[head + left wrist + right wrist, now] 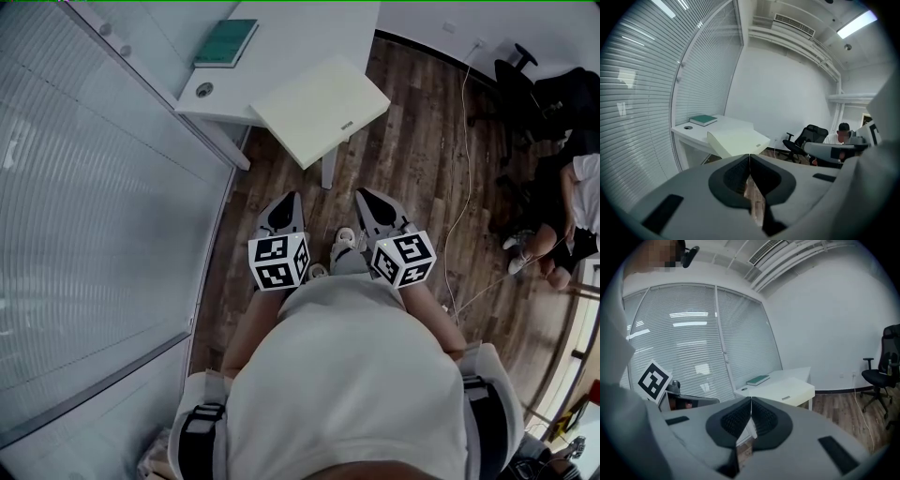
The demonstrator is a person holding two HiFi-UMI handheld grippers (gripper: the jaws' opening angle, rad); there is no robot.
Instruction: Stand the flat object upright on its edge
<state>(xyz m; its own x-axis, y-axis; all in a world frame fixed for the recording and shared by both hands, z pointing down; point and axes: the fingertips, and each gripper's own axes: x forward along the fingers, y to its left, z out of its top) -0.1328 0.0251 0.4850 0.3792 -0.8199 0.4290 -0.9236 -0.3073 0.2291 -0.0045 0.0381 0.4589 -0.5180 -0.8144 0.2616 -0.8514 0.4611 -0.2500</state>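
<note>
A thin green book (226, 43) lies flat at the far end of a white table (291, 33). A wide cream slab-like box (321, 108) lies flat too, jutting past the table's near corner. Both show in the left gripper view as the book (703, 120) and the box (738, 142), and in the right gripper view as the book (758, 380) and the box (785, 390). My left gripper (290, 197) and right gripper (362, 193) hang side by side close to my body, over the wooden floor, well short of the table. Each is shut on nothing, jaws meeting (749, 157) (751, 401).
A glass wall with blinds (94, 234) runs along the left. A round cable grommet (203, 90) sits in the tabletop. A white cable (459, 187) trails on the floor at right, near a black office chair (525, 89) and a seated person (572, 216).
</note>
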